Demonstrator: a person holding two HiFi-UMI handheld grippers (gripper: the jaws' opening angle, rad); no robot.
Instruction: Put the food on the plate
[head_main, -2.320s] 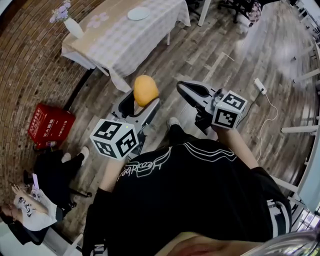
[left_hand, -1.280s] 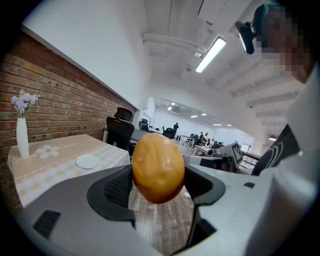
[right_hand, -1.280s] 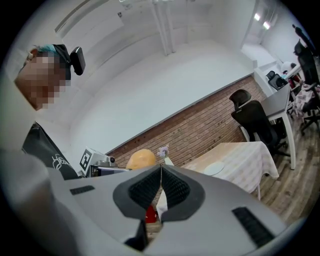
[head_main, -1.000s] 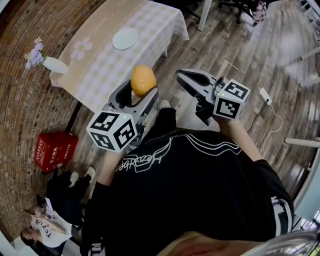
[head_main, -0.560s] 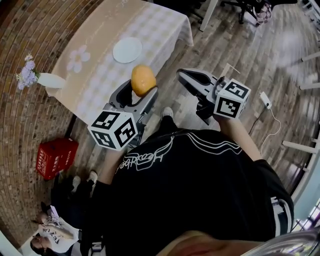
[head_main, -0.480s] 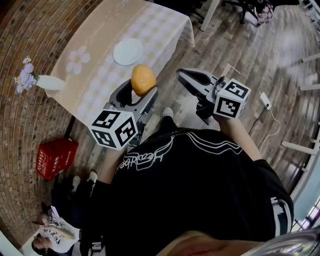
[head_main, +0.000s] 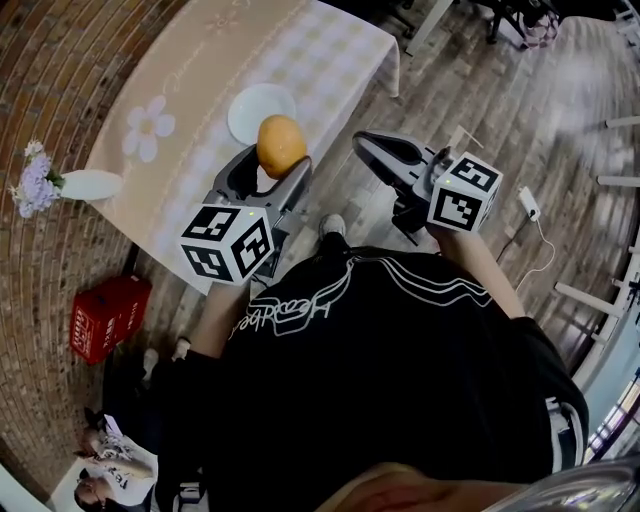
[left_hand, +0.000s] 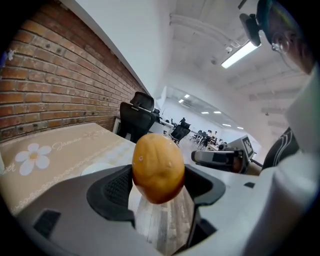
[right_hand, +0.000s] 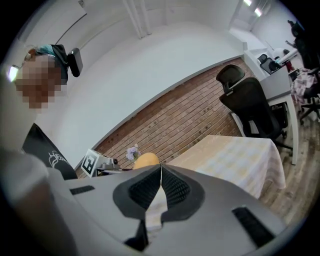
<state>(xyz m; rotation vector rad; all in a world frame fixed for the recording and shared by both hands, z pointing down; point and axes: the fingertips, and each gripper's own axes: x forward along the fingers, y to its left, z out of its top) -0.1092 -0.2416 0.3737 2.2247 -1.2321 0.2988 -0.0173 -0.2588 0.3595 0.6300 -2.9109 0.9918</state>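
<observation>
The food (head_main: 281, 145) is orange-yellow, the plate (head_main: 262, 110) plain white. The tabletop (head_main: 200, 60) cloth is beige with pale checks, plus a white daisy (head_main: 150, 125) at the plate's 9 o'clock. The left hand-held gripper (head_main: 270, 168) and right hand-held gripper (head_main: 360, 140) are grey with black pads, their cubes black-and-white squares. At the view's 8 o'clock is a red crate (head_main: 100, 318).

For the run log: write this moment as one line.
left gripper: shut on orange fruit | right gripper: shut, empty | white plate: on table | fruit not yet placed

Orange food (head_main: 281, 145) gripped aloft near white plate (head_main: 250, 110).
</observation>
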